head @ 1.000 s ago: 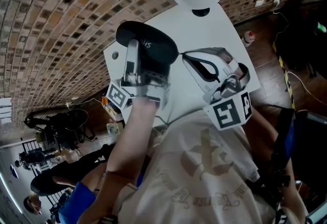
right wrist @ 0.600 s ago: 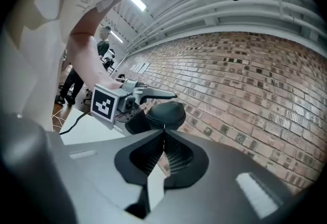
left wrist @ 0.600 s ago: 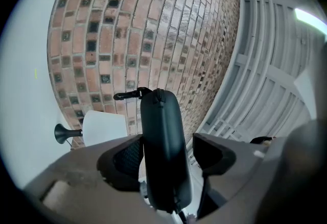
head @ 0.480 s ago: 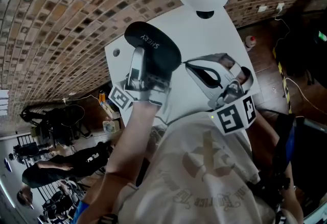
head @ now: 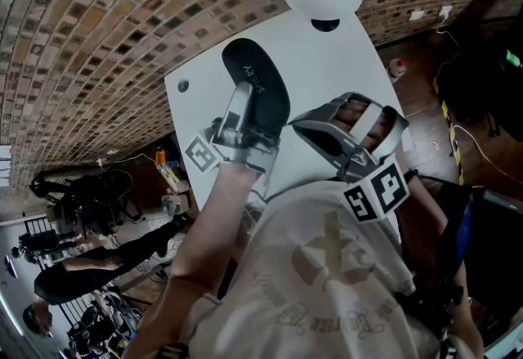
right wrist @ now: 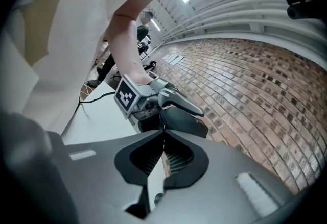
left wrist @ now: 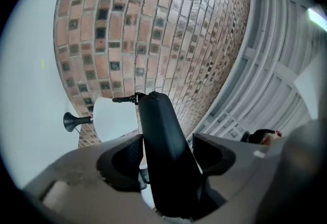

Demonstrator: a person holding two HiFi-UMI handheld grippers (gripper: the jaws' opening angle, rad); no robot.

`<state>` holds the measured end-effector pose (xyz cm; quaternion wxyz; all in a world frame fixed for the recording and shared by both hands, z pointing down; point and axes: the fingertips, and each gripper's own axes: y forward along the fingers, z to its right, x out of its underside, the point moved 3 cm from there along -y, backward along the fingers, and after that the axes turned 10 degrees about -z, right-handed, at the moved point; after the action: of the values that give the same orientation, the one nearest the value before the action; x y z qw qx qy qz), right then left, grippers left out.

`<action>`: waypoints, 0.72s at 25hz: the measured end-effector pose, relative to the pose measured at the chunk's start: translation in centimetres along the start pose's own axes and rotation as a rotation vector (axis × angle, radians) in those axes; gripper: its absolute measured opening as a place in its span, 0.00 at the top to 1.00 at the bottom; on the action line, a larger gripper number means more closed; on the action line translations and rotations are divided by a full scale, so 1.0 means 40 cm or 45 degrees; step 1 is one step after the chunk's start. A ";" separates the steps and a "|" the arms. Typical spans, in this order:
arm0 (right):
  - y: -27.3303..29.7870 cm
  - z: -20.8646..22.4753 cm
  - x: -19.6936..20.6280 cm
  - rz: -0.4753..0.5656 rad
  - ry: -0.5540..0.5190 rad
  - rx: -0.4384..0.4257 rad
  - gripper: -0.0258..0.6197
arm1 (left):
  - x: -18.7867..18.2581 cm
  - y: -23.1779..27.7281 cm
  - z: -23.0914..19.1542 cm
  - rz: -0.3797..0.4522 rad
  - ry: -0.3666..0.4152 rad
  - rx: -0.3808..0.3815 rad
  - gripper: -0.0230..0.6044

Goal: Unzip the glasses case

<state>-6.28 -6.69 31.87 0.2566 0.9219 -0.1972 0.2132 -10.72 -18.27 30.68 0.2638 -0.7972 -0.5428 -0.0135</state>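
Left gripper pinches the black case across its sides, held tilted above the white table, zip pull at its far end; right gripper pressed together, empty, tips near the case.

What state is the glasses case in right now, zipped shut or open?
Shut, as far as shows: the glasses case, held in the left tool, shows no gap between its halves, and the zipper pull sits at its far end.

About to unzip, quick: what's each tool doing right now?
Left tool: closed on the glasses case.
Right tool: closed, empty.
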 end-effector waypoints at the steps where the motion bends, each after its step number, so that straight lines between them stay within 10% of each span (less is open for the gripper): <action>1: 0.002 -0.007 0.001 -0.003 -0.015 -0.015 0.95 | 0.006 0.001 -0.007 -0.019 -0.005 -0.015 0.46; 13: -0.009 0.036 0.052 0.124 0.456 -0.037 0.95 | -0.007 -0.017 0.016 -0.029 0.021 0.079 0.56; 18: -0.015 0.040 0.054 0.115 0.459 -0.027 0.95 | -0.002 -0.023 0.037 -0.073 0.094 0.079 0.60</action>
<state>-3.74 -7.67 31.45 0.2877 0.8562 -0.1916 0.3840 -11.95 -17.43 29.76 0.3077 -0.7717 -0.5555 -0.0338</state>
